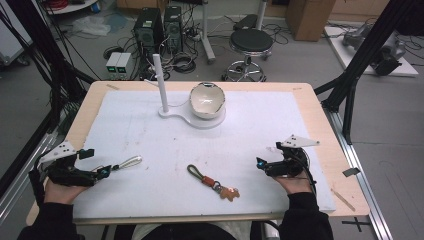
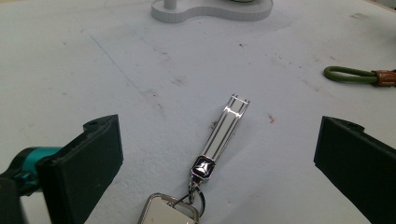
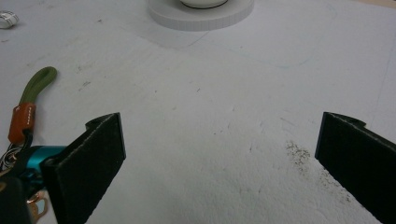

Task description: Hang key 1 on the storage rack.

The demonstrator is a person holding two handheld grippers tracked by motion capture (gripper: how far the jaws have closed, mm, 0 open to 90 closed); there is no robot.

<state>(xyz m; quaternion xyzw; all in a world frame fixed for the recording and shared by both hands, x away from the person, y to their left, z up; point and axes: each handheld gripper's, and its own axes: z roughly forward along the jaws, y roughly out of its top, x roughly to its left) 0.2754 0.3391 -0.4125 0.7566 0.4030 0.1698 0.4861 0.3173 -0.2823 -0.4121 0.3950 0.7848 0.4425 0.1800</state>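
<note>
Metal keyring [image 2: 223,135] with a slim silver bar and a small black badge lies flat on the white mat [image 1: 150,145] at the near left of the worktop [image 1: 320,130]; in the left gripper view it sits between the two black jaws, touching neither, with a silver tag at its near end running off the bottom edge. From above, the same piece [image 1: 127,162] shows just beyond the tips of the left hand-held gripper [image 1: 102,171], whose jaws stand wide apart and hold nothing. Near the middle of the mat's near edge lies a second keychain [image 1: 212,182] with an olive-green cord loop [image 3: 37,81], a tan leather band and what looks like a small brown charm at its near end, though the high view is too coarse to be sure. It lies well to the right of the metal keyring. The right hand-held gripper [image 1: 260,164] rests on the mat at the near right, held by a hand in a dark sleeve; its jaws are also spread wide over bare mat, with the green-looped keychain just off its left jaw. At the far middle of the mat stands a white base [image 1: 200,121] carrying an upright white post [image 1: 161,82] and a white bowl [image 1: 207,100].
</note>
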